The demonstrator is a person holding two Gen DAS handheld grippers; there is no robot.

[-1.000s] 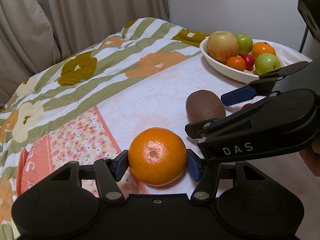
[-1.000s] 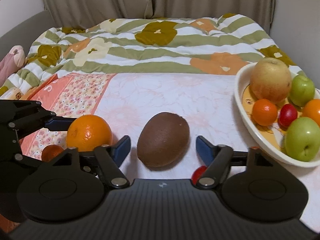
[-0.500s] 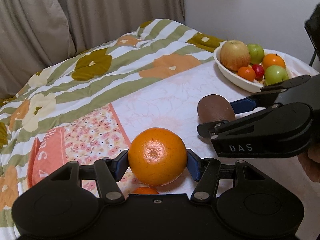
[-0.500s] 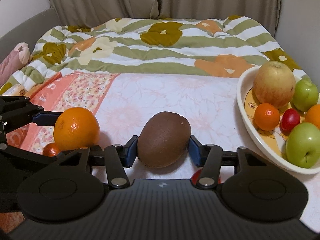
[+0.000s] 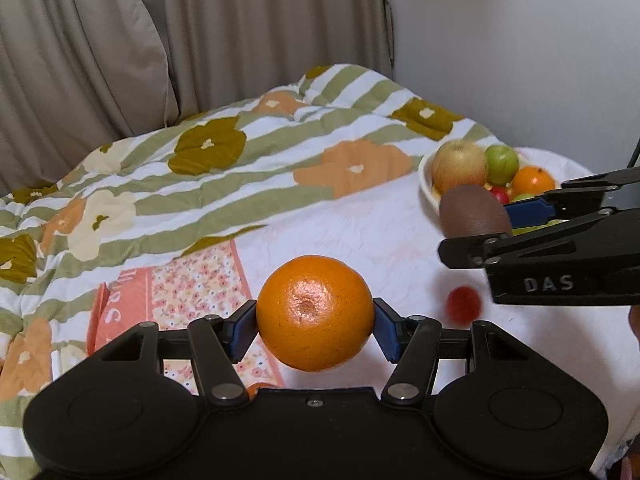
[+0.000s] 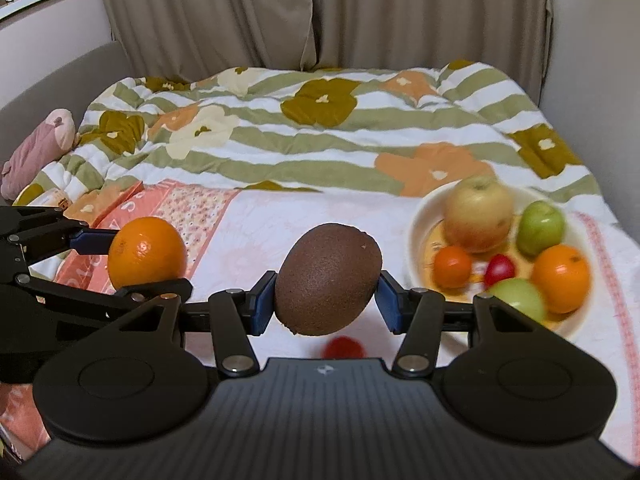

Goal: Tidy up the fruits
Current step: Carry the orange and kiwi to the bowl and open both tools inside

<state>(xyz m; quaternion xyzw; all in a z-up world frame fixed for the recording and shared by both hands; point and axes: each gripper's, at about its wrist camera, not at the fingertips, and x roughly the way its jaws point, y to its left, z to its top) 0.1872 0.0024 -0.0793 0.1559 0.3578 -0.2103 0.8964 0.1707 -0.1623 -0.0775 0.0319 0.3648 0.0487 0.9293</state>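
My left gripper (image 5: 315,330) is shut on a large orange (image 5: 315,312) and holds it above the bedspread. My right gripper (image 6: 328,300) is shut on a brown kiwi (image 6: 328,284), also lifted off the bed. In the left wrist view the kiwi (image 5: 472,212) hangs in front of a white bowl (image 5: 426,176). In the right wrist view the orange (image 6: 148,256) floats at the left. The bowl (image 6: 420,216) holds a yellow apple (image 6: 478,212), two green apples and several small orange and red fruits. A small red fruit (image 5: 463,305) lies on the bed under the grippers.
A flowered, striped quilt (image 6: 320,136) covers the far half of the bed, with curtains (image 6: 320,12) behind it. A pink plush toy (image 6: 36,152) lies at the far left. Another small orange fruit (image 5: 256,390) peeks out below my left gripper. A white wall stands to the right.
My right gripper has closed on the kiwi. Both grippers have risen, lifting the orange and the kiwi off the bedspread; the small red fruit beneath is now uncovered.
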